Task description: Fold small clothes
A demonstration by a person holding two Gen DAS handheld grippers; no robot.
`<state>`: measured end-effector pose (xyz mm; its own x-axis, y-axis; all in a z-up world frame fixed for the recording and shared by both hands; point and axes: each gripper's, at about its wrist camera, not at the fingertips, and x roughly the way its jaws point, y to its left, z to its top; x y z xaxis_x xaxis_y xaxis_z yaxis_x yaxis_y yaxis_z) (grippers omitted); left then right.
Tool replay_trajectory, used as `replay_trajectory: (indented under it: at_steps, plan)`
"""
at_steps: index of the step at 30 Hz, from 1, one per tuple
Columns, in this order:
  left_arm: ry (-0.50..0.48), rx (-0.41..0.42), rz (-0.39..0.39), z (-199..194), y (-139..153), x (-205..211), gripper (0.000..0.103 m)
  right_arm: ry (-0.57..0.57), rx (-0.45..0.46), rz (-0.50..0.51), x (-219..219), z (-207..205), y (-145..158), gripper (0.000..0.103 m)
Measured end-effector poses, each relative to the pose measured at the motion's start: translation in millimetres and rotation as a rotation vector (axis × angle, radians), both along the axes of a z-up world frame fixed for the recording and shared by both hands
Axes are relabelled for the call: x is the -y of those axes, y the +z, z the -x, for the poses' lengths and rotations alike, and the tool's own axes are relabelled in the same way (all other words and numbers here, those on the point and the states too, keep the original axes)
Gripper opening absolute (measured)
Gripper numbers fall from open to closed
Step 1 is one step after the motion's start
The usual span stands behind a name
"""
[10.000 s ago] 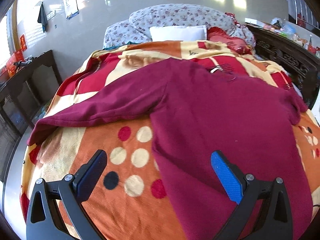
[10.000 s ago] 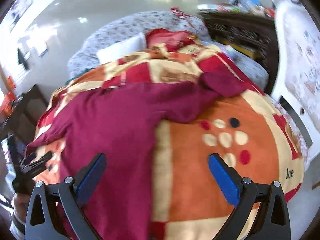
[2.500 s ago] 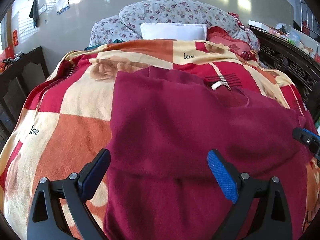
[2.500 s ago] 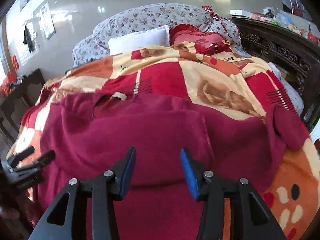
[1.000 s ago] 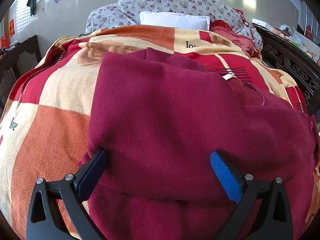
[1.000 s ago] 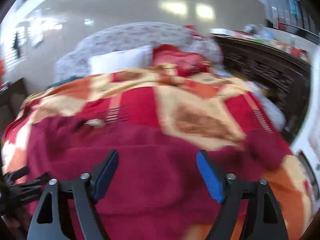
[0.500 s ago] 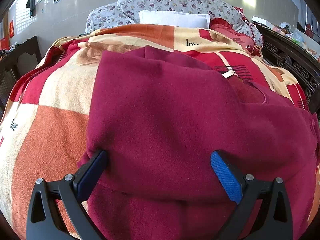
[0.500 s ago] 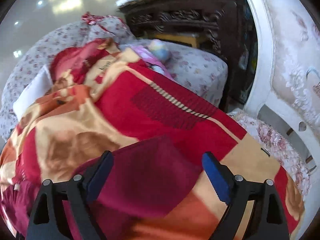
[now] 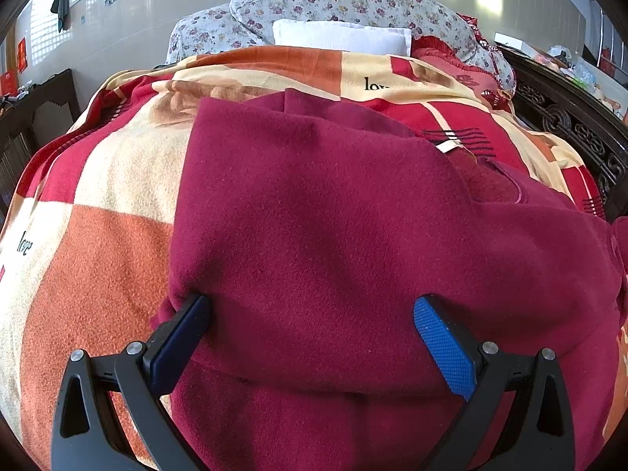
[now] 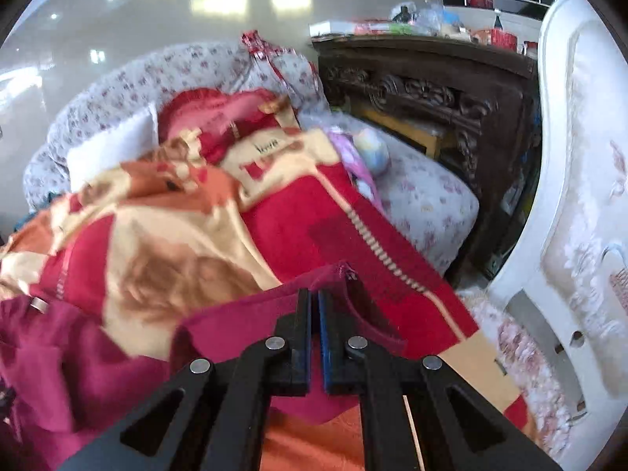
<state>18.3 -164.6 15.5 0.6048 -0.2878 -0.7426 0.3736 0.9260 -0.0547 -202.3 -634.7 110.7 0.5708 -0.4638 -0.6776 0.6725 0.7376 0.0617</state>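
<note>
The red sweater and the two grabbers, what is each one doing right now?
Red sweater: lying on the blanket, left sleeve folded over its body, right sleeve end pinched.
Right gripper: just closed, shut on the sleeve.
Left gripper: open, fingers resting on the sweater, gripping nothing.

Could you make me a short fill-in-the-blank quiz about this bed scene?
1. The right claw is shut on the maroon top's ____.
2. The left claw is ____, over the top.
3. The top lies on a patterned ____.
4. The pillow by the headboard is ____.

Answers: sleeve; open; blanket; white
</note>
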Motion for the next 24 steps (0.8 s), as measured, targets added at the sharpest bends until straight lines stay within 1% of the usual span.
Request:
replay_trajectory:
  at_steps: [1,3,6,8,10,13,14,16,17,18,19,20,21,22,24]
  plan:
    - [-0.001,-0.001,0.005,0,0,0,0.103,-0.006,-0.004,-0.002,-1,0,4,0.005]
    - [0.000,-0.002,0.004,0,0,0,0.103,0.004,0.035,-0.011,-9,3,14,0.004]
    - [-0.001,-0.001,0.007,1,1,0,0.103,0.078,0.074,0.036,-41,-6,36,0.004]
    - [-0.001,0.006,0.028,2,4,-2,0.103,0.138,0.104,0.068,-67,-15,55,0.004]
    - [-0.001,0.015,0.067,4,8,-8,0.103,0.229,0.152,0.131,-104,-30,84,0.004]
    - [0.006,0.027,0.117,5,14,-17,0.103,0.365,0.220,0.168,-153,-46,116,0.004]
    - [0.006,0.029,0.127,6,15,-18,0.103,0.443,0.243,0.187,-180,-54,129,0.002]
    - [0.004,0.037,0.144,6,18,-21,0.103,0.541,0.275,0.191,-213,-65,143,0.002]
    - [0.003,0.045,0.152,7,21,-23,0.103,0.602,0.295,0.176,-231,-73,148,0.002]
    - [0.002,0.058,0.161,9,23,-25,0.103,0.669,0.312,0.154,-250,-83,150,0.002]
    - [0.003,0.080,0.170,11,27,-27,0.103,0.711,0.312,0.142,-266,-94,149,0.002]
    - [0.002,0.102,0.176,13,30,-30,0.103,0.743,0.282,0.147,-283,-110,141,0.002]
    - [0.004,0.117,0.177,12,32,-31,0.103,0.750,0.262,0.154,-295,-118,133,0.002]
    - [0.012,0.126,0.173,11,32,-33,0.103,0.752,0.245,0.136,-302,-128,122,0.002]
    - [0.015,0.104,0.176,7,31,-34,0.103,0.744,0.209,0.066,-299,-138,101,0.008]
